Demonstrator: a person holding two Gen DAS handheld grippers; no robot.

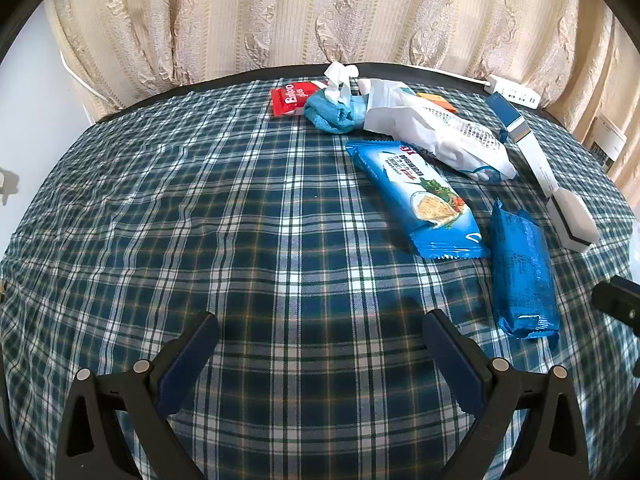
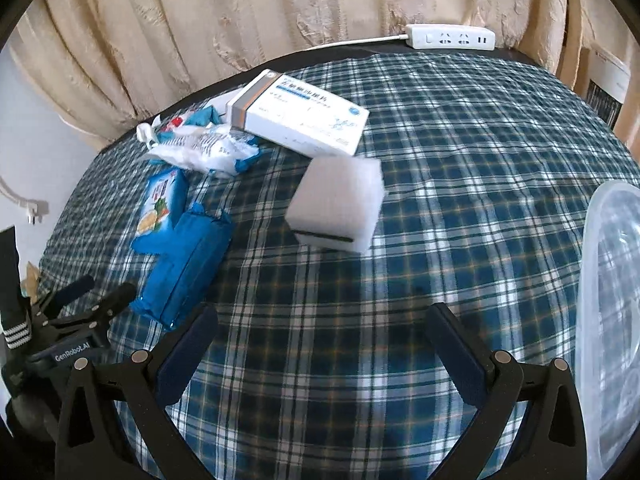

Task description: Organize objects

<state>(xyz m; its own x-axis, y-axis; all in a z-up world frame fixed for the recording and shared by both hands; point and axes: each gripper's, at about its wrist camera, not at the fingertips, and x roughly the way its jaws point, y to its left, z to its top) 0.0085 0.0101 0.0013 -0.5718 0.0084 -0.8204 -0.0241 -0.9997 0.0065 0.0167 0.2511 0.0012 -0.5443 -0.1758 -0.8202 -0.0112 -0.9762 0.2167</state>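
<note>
While both claws are hanging spread to their widest over the checked cloth (image 2: 400,340), holding nothing, the white sponge block (image 2: 336,206) is lying straight ahead of the right gripper (image 2: 322,344), nearer to it than to the left gripper (image 1: 320,344). Its dark strip is facing that claw, its broad side running across the jaws' line. A clear plastic container (image 2: 608,300) is sitting close to the right of the same claw, probably the place to fill. Bare cloth is lying between claw and sponge, so the approach looks free. A blue packet (image 1: 524,272) is lying ahead-right of the left claw, long axis pointing away.
</note>
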